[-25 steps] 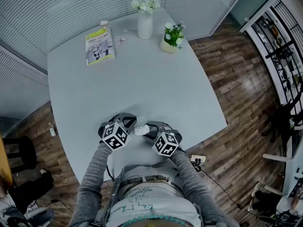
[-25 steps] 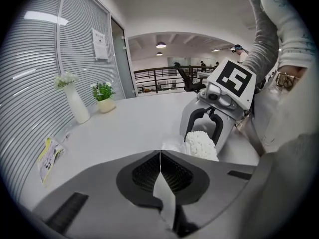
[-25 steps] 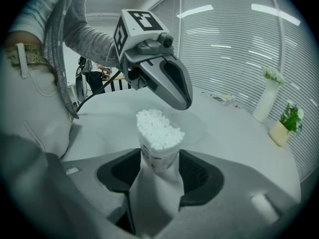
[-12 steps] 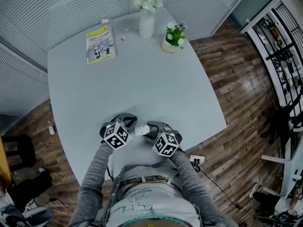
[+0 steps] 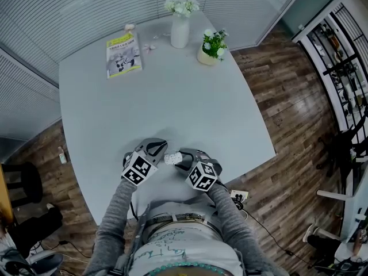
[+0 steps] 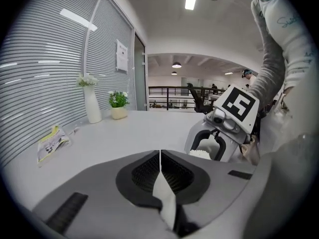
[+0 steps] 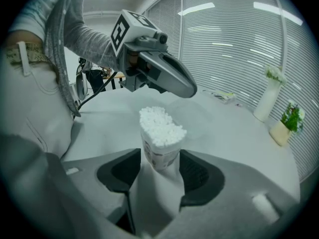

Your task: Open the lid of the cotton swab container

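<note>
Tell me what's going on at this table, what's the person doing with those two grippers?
A person at a white table works a hand-held gripper in each hand. The right gripper has its jaws closed on a small cotton swab container, whose swab tips show at the top. The left gripper sits close beside it, jaws together with nothing visible between them.

Right gripper [image 7: 160, 167] has the cotton swab container [image 7: 160, 156] squeezed upright between its jaws, top open, white swab tips [image 7: 160, 126] heaped above the rim. Just behind and above hangs the left gripper [image 7: 191, 90], nose angled down, jaws together. Far right on the table [image 7: 224, 133]: white vase [image 7: 266, 101], potted plant [image 7: 288, 123]
</note>
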`<state>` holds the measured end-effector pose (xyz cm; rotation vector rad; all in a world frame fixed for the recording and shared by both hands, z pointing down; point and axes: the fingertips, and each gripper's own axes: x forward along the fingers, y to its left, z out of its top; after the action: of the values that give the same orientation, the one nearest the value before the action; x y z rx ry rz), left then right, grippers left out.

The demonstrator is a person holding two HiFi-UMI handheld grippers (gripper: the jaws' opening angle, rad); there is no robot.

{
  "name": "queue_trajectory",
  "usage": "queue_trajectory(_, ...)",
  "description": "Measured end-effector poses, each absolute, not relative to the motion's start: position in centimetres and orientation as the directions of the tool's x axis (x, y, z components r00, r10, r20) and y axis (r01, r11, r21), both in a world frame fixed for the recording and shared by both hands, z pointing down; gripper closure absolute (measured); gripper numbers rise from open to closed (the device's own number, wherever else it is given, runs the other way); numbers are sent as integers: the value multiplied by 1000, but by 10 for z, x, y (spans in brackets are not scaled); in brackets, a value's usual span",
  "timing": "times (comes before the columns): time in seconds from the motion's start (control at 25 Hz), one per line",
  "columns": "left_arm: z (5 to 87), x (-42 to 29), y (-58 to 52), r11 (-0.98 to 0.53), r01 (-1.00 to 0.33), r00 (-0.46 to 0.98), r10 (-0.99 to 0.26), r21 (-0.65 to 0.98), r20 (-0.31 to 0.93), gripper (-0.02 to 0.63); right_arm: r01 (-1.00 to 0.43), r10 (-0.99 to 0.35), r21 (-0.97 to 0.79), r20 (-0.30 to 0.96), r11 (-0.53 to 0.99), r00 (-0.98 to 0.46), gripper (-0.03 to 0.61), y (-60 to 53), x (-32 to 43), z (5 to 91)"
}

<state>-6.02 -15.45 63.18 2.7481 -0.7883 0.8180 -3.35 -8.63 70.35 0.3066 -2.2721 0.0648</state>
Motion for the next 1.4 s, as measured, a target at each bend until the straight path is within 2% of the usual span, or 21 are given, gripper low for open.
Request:
queue_trajectory(0.08,620,-61,-155,-835,-550,724,-462,25,513,596,-244,-201,54,748,968,-632,341,-86,-34,703)
queue_trajectory(0.24,608,-67,-154,-814,-577,734,-482,65,478,514,-251,-206,53,746,966,-633,339,-88,-33,701)
queue_trajectory(0.52,627,-85,-130,-809,-585,704,-466,64,536,466,-263,-213,55,752,963,-624,339,-85,-29,701)
queue_trajectory(1.0,660,-95,-82,-811,-580,656,-416,69,630,439,-264,-213,58,764,963,-609,342,-74,-24,697)
queue_trajectory(1.32,679,-76,-45,-833,-541,664,-337,118,668,440,-263,-204,51,775,964,-598,394,-60,-19,696)
queue_trajectory(1.4,681,-71,-37,-843,-525,664,-319,118,676,458,-256,-198,50,780,965,-594,411,-54,-18,696)
